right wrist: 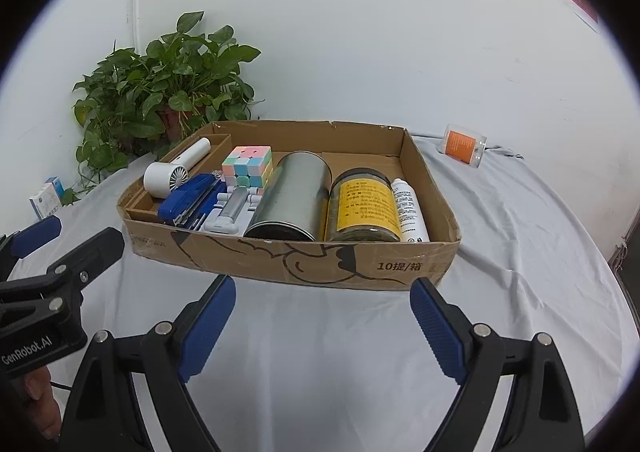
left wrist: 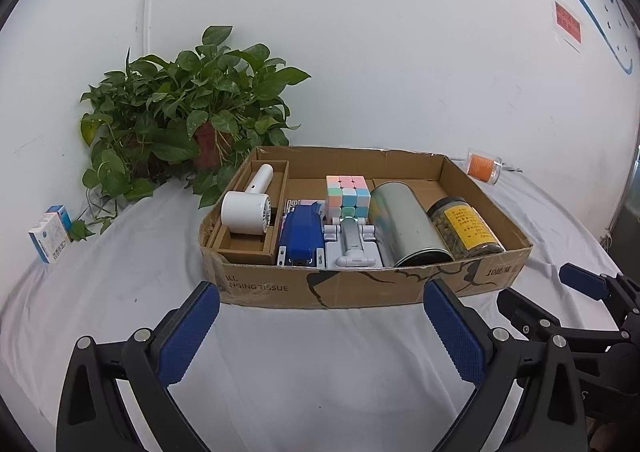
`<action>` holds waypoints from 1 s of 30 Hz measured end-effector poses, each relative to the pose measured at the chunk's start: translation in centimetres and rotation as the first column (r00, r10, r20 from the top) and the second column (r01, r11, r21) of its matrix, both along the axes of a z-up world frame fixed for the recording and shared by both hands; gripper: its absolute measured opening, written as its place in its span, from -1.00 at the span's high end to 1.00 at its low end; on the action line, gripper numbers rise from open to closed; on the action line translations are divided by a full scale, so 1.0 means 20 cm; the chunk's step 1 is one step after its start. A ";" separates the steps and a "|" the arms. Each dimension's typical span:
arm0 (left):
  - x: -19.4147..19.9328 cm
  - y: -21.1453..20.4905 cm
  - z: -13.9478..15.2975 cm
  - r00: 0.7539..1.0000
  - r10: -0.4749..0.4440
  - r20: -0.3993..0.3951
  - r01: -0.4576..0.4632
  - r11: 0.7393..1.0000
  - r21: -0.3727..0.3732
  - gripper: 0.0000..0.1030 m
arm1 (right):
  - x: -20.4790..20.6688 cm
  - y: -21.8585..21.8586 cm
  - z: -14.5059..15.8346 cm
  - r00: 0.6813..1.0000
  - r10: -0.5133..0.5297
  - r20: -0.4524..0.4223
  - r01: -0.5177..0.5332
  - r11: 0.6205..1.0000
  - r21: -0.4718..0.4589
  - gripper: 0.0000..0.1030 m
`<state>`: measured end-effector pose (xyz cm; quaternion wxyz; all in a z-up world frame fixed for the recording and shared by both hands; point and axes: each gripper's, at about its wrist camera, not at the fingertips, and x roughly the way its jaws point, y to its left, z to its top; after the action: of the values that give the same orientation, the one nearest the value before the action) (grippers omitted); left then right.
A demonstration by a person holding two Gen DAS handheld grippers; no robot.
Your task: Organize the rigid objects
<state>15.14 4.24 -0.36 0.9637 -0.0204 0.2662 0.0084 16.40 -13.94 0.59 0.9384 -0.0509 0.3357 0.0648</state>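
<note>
A shallow cardboard box [left wrist: 360, 288] [right wrist: 304, 268] sits on the white cloth. Inside lie a white handheld fan [left wrist: 248, 208] [right wrist: 168, 176], a blue stapler [left wrist: 300, 236] [right wrist: 188, 198], a pastel puzzle cube [left wrist: 347, 196] [right wrist: 248, 166], a white folding stand [left wrist: 350, 248] [right wrist: 232, 212], a metal tin [left wrist: 404, 224] [right wrist: 296, 196], a jar with a yellow label [left wrist: 464, 224] [right wrist: 366, 208] and a white bottle [right wrist: 408, 210]. My left gripper [left wrist: 320, 316] is open and empty in front of the box. My right gripper [right wrist: 322, 312] is open and empty, beside the left.
A potted plant [left wrist: 192, 120] [right wrist: 160, 92] stands behind the box at the left. A blue and white medicine box [left wrist: 50, 236] [right wrist: 44, 200] is at the far left. A clear cup with an orange label [left wrist: 484, 166] [right wrist: 464, 144] lies at the back right.
</note>
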 end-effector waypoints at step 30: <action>0.09 0.03 -0.06 1.000 -0.010 0.000 0.010 1.000 0.021 -0.99 | 0.05 0.03 -0.05 1.000 -0.009 -0.013 0.008 0.999 -0.033 -0.73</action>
<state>16.87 4.86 -1.63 0.9639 -0.0090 0.2659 0.0061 17.39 -13.24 -0.36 0.9355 -0.0644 0.3430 0.0557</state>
